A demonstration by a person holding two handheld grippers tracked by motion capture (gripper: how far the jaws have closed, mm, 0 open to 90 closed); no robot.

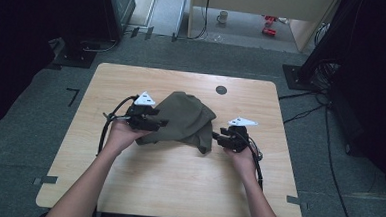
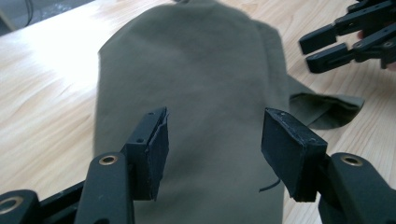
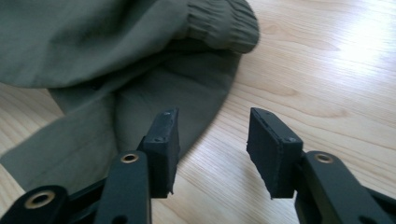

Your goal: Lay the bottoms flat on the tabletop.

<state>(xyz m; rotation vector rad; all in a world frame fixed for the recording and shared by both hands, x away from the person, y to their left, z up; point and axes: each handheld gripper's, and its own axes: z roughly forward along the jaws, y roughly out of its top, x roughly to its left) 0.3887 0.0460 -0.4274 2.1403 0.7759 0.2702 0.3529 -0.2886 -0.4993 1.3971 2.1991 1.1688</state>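
Note:
An olive-green garment (image 1: pixel 185 120) lies crumpled on the middle of the wooden table (image 1: pixel 177 188). My left gripper (image 1: pixel 162 123) hovers over the garment's left part, pointing right. In the left gripper view the left gripper (image 2: pixel 212 140) stands open above the smooth cloth (image 2: pixel 196 70), its pads clear of it. My right gripper (image 1: pixel 215 136) sits at the garment's right edge, pointing left. In the right gripper view the right gripper (image 3: pixel 212 140) is open over bare wood beside the cloth's edge (image 3: pixel 187 102), with an elastic cuff (image 3: pixel 219 25) farther off. The right gripper (image 2: pixel 310 53) also shows in the left gripper view.
A small black round disc (image 1: pixel 221 90) sits near the table's far edge. On the floor beyond stand a white mug (image 1: pixel 222 17), red items (image 1: pixel 269 27) and dark equipment with cables (image 1: pixel 313 70). Bare tabletop lies in front of the garment.

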